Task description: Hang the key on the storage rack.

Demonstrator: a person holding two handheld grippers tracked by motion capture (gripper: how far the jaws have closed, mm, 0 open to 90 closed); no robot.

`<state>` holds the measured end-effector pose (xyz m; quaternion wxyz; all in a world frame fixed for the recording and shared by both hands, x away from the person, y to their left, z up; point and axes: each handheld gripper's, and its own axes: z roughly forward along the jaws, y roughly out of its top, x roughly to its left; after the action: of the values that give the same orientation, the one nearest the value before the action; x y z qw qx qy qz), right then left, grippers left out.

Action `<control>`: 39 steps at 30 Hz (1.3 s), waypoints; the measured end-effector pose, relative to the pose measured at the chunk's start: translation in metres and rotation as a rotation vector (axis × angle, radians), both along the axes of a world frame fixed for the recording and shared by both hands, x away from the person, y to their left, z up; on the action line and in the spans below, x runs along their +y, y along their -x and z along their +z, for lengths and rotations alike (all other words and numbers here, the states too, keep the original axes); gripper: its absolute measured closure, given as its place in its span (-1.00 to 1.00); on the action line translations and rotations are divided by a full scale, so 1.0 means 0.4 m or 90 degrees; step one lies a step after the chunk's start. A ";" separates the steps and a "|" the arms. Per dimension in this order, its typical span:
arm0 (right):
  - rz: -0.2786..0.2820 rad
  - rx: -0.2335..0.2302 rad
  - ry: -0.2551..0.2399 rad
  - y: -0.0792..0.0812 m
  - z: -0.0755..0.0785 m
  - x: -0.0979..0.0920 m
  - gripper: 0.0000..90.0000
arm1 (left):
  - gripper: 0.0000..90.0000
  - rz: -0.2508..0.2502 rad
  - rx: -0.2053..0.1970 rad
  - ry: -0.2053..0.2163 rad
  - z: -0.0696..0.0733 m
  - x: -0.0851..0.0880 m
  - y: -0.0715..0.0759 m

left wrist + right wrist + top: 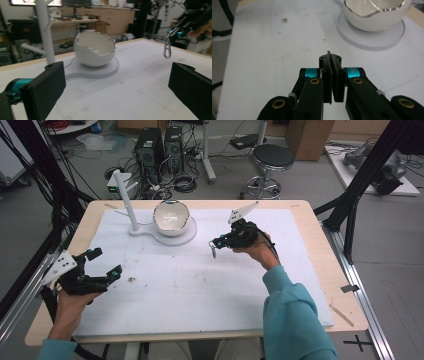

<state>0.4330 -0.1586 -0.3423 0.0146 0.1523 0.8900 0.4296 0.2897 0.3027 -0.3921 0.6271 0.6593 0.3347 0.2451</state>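
A white bowl with a jagged, silver-edged rim sits on a round white base at the back of the table; a white branched post rises beside it. My right gripper hovers to the right of the bowl, shut on a small metal snap clasp that hangs below its jaws. The left gripper view shows that clasp dangling right of the bowl. In the right gripper view the pads are pressed together with a sliver of metal at their tip. My left gripper is open at the table's left, holding nothing.
A white mat covers the wooden table, with a small dark speck near the left gripper. Black frame struts stand at both sides. A stool and computer towers are on the floor beyond the far edge.
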 end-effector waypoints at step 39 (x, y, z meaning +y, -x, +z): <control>0.117 -0.051 -0.201 0.073 0.104 -0.028 0.98 | -0.96 -0.364 0.032 -0.160 0.268 -0.303 -0.205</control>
<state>0.4040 -0.1697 -0.3007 -0.0131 0.0533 0.8201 0.5695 0.3717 0.1815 -0.2848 0.5756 0.8050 0.1184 0.0816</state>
